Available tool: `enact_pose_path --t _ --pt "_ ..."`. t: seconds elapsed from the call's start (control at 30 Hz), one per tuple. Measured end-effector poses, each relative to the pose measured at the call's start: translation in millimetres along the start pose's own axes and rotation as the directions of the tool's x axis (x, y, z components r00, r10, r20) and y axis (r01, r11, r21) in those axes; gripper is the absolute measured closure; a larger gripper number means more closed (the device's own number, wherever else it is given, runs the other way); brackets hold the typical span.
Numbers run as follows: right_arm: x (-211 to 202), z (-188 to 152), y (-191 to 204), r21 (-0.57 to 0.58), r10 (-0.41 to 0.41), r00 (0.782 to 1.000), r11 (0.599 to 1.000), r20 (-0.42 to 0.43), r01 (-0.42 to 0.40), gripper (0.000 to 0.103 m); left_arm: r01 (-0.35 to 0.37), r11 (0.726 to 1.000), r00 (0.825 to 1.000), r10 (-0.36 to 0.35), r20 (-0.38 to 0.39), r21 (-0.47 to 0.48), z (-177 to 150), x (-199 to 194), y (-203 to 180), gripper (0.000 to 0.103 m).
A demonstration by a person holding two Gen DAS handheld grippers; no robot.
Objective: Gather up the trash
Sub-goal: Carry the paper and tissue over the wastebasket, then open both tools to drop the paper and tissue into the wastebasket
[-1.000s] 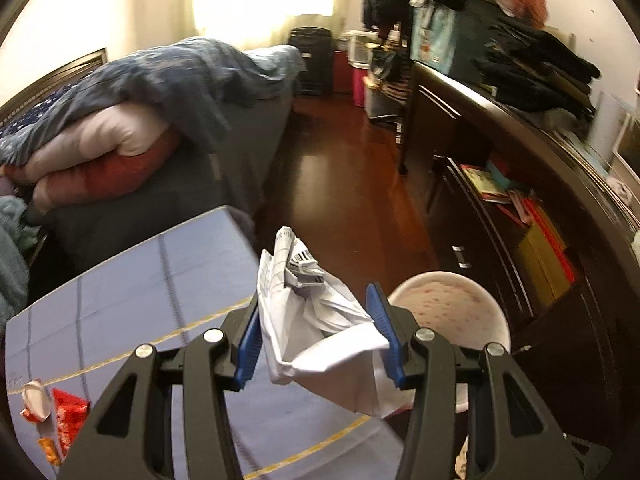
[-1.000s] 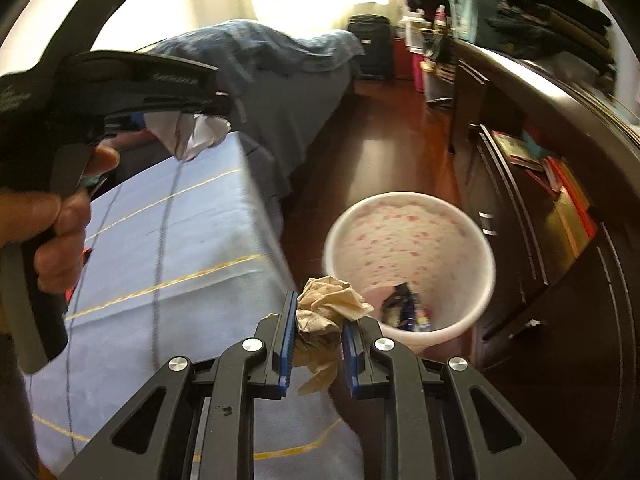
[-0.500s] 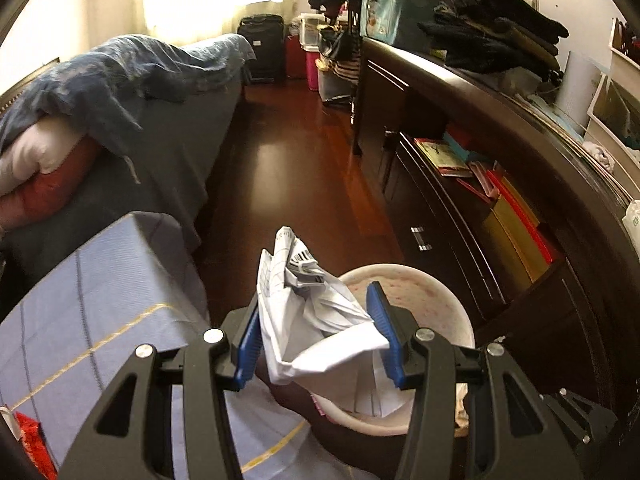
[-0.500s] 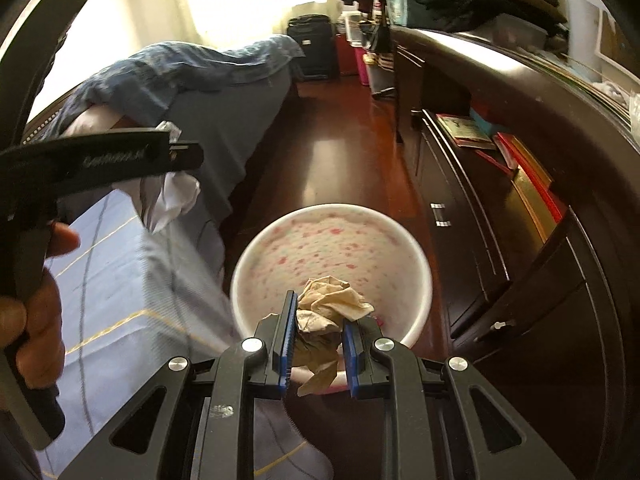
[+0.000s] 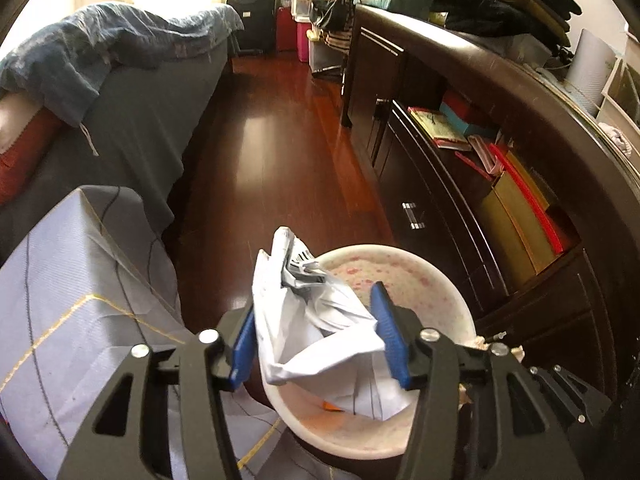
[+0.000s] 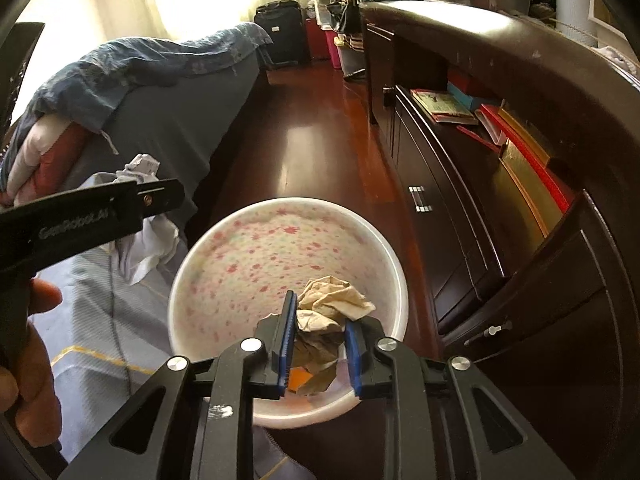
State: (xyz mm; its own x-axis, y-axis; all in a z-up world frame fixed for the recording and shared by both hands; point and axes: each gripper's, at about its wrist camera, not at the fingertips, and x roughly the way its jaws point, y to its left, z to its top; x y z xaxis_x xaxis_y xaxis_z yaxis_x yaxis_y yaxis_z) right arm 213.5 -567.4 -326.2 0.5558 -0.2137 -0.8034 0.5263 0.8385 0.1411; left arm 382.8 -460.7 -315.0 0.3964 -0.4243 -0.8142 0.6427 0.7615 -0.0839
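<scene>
Wood, dark red and shiny: floor (image 5: pixel 280 140) running between a big bed (image 5: pixel 152 120) and a long dark cupboard (image 5: pixel 500 92).

Next in size, bench (image 5: pixel 80 280) under a blue-grey cloth with yellow lines, close to the foot of the bed.

Then a round white bin (image 5: pixel 452 292) with pink spots, down on the floor just past the right edge of the bench. Probably put there so trash can go from bench to bin in one short swing. Mouth facing up, wide enough for both claws at once.

Left claw (image 5: pixel 314 320) tipped down over the near side of the bin, jaws opening, with a white paper wad (image 5: pixel 320 332) between the blue pads and touching both. Held right above the mouth, so likely to fall in and not on the floor.

Right claw (image 6: pixel 320 320) over the bin too, jaws opening, with a brown paper wad (image 6: pixel 332 308) between the pads, both pads touching it. Tipped down for the same reason.

Smallest of all, an orange scrap (image 6: pixel 300 380) already at the bottom of the bin.

Job nearly done for these two wads: just the letting go left.
</scene>
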Motion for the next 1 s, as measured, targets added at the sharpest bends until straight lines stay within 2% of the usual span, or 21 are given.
enact_pose_path --t 0.1,0.17,0.2,0.27,0.37,0.63,1.0 --pt "9.6 2.6 -2.8 0.003 -0.003 1.000 1.000 -0.001 0.003 0.072 0.007 1.000 1.000 -0.007 -0.001 -0.014 1.5 6.5 3.1 0.037" --pt "15.5 4.2 -5.5 0.013 -0.003 1.000 1.000 0.000 0.003 0.046 0.013 1.000 1.000 -0.013 -0.001 -0.028 2.1 7.7 5.5 0.028" --pt "16.7 4.3 -6.3 0.020 -0.001 1.000 1.000 0.002 0.001 0.042 0.018 0.999 1.000 -0.018 0.002 -0.032 2.3 7.0 7.0 0.026" --pt "19.1 4.3 -7.9 0.031 0.006 1.000 0.999 0.002 -0.006 0.041 0.015 0.999 1.000 -0.014 0.013 -0.032 3.3 4.4 8.1 0.019" --pt "20.1 3.0 -8.2 0.037 0.003 1.000 0.999 -0.004 -0.003 0.039 0.011 0.999 0.999 -0.010 0.031 -0.033 4.8 -1.2 9.4 0.017" --pt "11.4 -1.2 -4.4 0.040 0.010 1.000 0.999 -0.008 -0.010 0.036 0.016 0.999 0.998 -0.013 0.054 -0.043 7.2 -18.4 10.1 0.015" --pt "-14.7 -16.0 15.1 0.035 0.026 0.999 0.999 -0.026 -0.025 0.027 -0.046 0.997 0.994 0.052 0.096 -0.067 -6.2 -60.2 36.5 0.013"
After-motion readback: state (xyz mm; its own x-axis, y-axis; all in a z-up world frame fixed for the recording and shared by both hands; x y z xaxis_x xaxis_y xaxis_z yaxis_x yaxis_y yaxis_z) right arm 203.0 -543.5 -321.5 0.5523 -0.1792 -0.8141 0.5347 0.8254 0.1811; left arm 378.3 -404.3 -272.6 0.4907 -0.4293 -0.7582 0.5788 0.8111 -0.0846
